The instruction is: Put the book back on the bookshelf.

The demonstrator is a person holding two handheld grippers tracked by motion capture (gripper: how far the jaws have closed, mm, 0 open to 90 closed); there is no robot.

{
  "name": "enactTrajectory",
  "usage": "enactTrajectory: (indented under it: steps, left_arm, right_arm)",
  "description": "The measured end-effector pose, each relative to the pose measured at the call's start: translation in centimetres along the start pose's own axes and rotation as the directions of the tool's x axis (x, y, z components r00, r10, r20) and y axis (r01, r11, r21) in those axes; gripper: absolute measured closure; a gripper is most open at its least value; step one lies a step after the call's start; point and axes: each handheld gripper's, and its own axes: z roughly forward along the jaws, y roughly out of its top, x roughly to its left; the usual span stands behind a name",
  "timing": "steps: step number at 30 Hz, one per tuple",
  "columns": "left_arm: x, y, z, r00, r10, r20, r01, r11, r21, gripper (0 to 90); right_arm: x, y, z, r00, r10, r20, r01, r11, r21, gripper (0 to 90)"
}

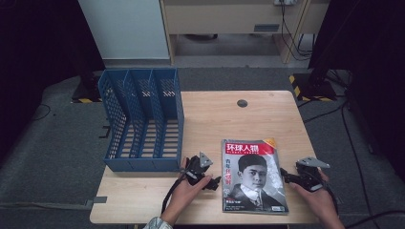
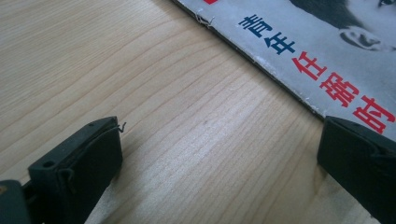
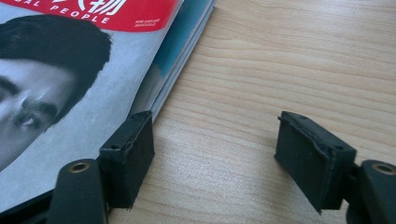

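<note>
Two tools are in my hands and both stand wide apart with nothing in them, but first the big things: the table [image 1: 248, 119] is bare pale wood, and on its left part stands the blue file rack [image 1: 143, 119], open-topped with three slots, well apart from my work and not in the way. Next in size is the magazine [image 1: 253, 176], lying flat and face up near my edge of the table, between my grippers. I judge it light, thin and floppy, with a glossy cover that could slip; pinched by one corner it would sag and the pages might fan open. Its spine edge, toward my left, looks the firmest place to hold, while the page edge toward my right is loose. My left gripper [image 1: 206, 177] sits low just beside that spine edge, one jaw reaching over the cover. My right gripper [image 1: 302, 177] sits at the page edge, one jaw at the cover's rim, the other over bare wood.
</note>
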Motion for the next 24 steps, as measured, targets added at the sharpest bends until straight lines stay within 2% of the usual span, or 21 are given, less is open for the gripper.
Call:
enactTrajectory:
  steps: [2, 5, 6, 10, 14, 17, 19, 20, 21, 24]
  left_arm:
    - [-0.1, 0.1, 0.0, 1.0000, -0.001, 0.004, 0.001, 1.0000, -0.001, 0.0]
    - [-0.2, 0.3, -0.2, 0.9997, -0.013, 0.022, 0.013, 0.9998, -0.016, 5.6]
    - [-0.3, 0.5, -0.5, 0.9992, -0.016, 0.036, 0.018, 0.9992, -0.037, 5.1]
    - [-0.6, 0.6, -0.6, 0.9992, -0.005, 0.040, 0.007, 0.9982, -0.060, 5.3]
    - [-1.0, 0.8, -0.7, 0.9986, -0.010, 0.051, 0.014, 0.9968, -0.079, 5.8]
    - [-1.4, 0.9, -1.0, 0.9975, -0.013, 0.069, 0.020, 0.9947, -0.101, 6.5]
    - [-1.8, 1.1, -1.1, 0.9966, -0.007, 0.082, 0.016, 0.9938, -0.110, 6.7]
    - [-2.3, 1.3, -1.2, 0.9956, -0.009, 0.093, 0.021, 0.9915, -0.129, 6.7]
    - [-2.3, 1.3, -1.2, 0.9956, -0.009, 0.093, 0.021, 0.9915, -0.129, 6.5]
    - [-2.9, 1.5, -1.1, 0.9939, -0.005, 0.110, 0.020, 0.9903, -0.137, 6.3]
  right_arm:
    - [0.0, 0.0, 0.0, 1.0000, 0.004, 0.002, -0.004, 1.000, 0.006, 25.1]
    - [-0.1, 0.1, -0.1, 0.9999, 0.016, 0.006, -0.016, 1.000, 0.026, 22.7]
    - [-0.3, 0.2, -0.3, 0.9995, 0.028, 0.015, -0.028, 0.999, 0.022, 21.2]
    - [-0.6, 0.5, -0.7, 0.9978, 0.063, 0.019, -0.063, 0.998, -0.003, 19.7]
    - [-0.7, 0.9, -1.1, 0.9962, 0.087, 0.003, -0.087, 0.996, -0.013, 16.5]
    - [-0.2, 1.3, -1.8, 0.9949, 0.095, -0.033, -0.096, 0.994, -0.051, 11.2]
    - [0.0, 1.3, -1.8, 0.9957, 0.080, -0.048, -0.082, 0.995, -0.051, 9.4]
    - [0.8, 1.3, -1.6, 0.9928, 0.045, -0.111, -0.050, 0.998, -0.043, 7.7]
    - [0.8, 1.3, -1.6, 0.9928, 0.045, -0.111, -0.050, 0.998, -0.043, 7.7]
    - [2.0, 1.5, -1.1, 0.9882, 0.018, -0.152, -0.022, 0.999, -0.026, 11.2]
